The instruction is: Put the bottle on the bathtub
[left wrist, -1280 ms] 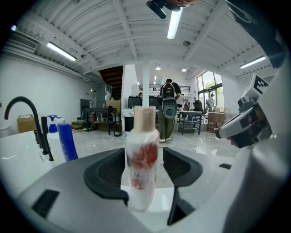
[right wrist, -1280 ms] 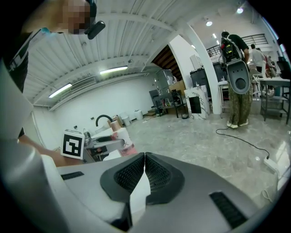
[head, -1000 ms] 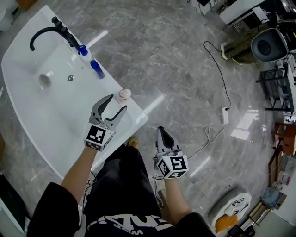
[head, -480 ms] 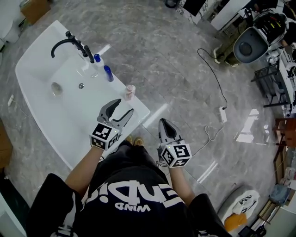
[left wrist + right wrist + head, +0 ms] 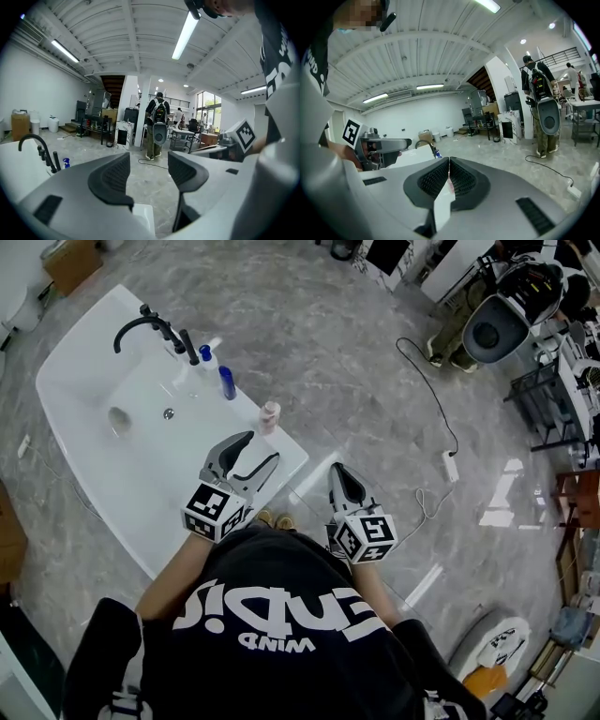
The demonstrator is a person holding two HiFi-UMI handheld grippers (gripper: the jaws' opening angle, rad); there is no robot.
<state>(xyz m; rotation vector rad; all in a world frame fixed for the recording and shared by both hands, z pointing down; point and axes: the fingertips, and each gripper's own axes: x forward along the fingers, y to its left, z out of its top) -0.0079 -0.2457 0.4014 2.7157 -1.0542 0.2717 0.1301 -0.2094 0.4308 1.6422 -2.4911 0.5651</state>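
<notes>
Head view first: one pale pink bottle (image 5: 270, 415), short and squat, stands upright on the rim of the single white bathtub (image 5: 112, 484), near its corner. I count two blue bottles (image 5: 227, 382) further along the rim, by one black faucet (image 5: 150, 324). My left gripper (image 5: 258, 448) hovers just short of the pink bottle, not touching. My right gripper (image 5: 336, 470) hangs over the floor.

Left gripper view: jaws apart, nothing between them but the tub's corner (image 5: 143, 215).

Right gripper view: jaws pressed together, empty.
</notes>
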